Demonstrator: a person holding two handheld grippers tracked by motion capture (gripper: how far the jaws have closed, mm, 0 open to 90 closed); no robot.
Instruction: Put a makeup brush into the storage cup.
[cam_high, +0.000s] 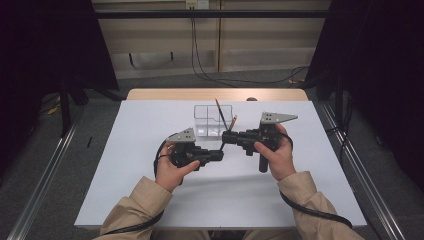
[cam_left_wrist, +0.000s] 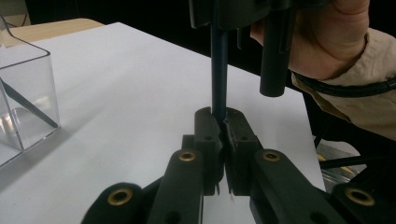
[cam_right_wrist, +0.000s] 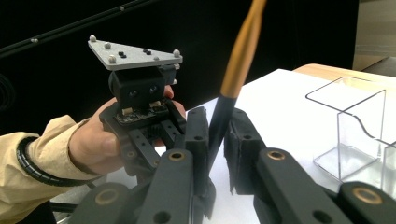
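Observation:
A thin stick (cam_high: 223, 145), dark along its lower part and orange-gold above (cam_right_wrist: 243, 51), like a pencil or brush, is held over the white table between both grippers. My left gripper (cam_high: 220, 155) is shut on its lower end (cam_left_wrist: 218, 84), with the jaws pinched together around it (cam_left_wrist: 223, 122). My right gripper (cam_high: 226, 136) is shut on the dark shaft higher up (cam_right_wrist: 215, 135), and the gold part rises above its jaws. The two grippers face each other, tips almost meeting. In the right gripper view the left gripper (cam_right_wrist: 140, 107) shows behind, in a hand.
A clear plastic divided box (cam_high: 202, 123) stands just beyond the grippers, with another dark stick (cam_high: 220, 111) leaning in it. It shows at the left of the left gripper view (cam_left_wrist: 37, 79) and at the right of the right gripper view (cam_right_wrist: 362, 116). Open white table (cam_high: 150, 130) lies all around.

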